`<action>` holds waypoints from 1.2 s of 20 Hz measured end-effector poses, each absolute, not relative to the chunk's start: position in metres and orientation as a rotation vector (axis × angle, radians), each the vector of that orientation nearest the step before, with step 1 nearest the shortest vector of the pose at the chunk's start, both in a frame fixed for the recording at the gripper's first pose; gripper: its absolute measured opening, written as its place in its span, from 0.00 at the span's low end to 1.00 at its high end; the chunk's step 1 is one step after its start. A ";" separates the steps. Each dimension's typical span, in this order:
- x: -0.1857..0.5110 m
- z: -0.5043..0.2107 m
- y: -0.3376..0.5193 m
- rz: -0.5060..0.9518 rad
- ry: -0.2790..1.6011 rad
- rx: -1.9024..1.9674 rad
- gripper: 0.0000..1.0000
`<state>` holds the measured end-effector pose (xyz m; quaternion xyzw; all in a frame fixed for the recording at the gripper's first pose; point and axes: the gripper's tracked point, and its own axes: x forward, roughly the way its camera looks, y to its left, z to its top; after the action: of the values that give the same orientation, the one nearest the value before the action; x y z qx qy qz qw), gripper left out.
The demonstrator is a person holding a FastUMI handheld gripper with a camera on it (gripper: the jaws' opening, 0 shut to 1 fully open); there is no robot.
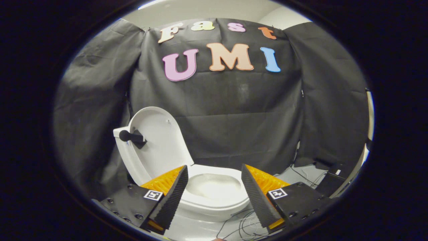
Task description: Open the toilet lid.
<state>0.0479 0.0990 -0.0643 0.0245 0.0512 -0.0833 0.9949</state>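
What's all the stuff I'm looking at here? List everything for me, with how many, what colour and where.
White oval toilet lid: one, white, raised upright beyond the left finger.
Black handle knob: one, black, on the lid's edge.
White toilet bowl with seat: one, white, seen between and just beyond the fingers.
Thin cables: several, dark and pale, on the floor before the bowl.
Black box: one, on the floor beyond the right finger.
Claw: one, open, holding nothing.

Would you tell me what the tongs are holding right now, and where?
Nothing: the tongs are open, with the lid already up.
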 end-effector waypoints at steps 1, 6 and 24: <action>0.046 -0.064 0.097 -0.172 0.103 0.056 0.98; 0.044 -0.068 0.095 -0.174 0.112 0.062 0.98; 0.042 -0.070 0.093 -0.183 0.123 0.075 0.98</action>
<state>0.0424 0.0931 -0.0705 0.0373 0.0616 -0.0913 0.9932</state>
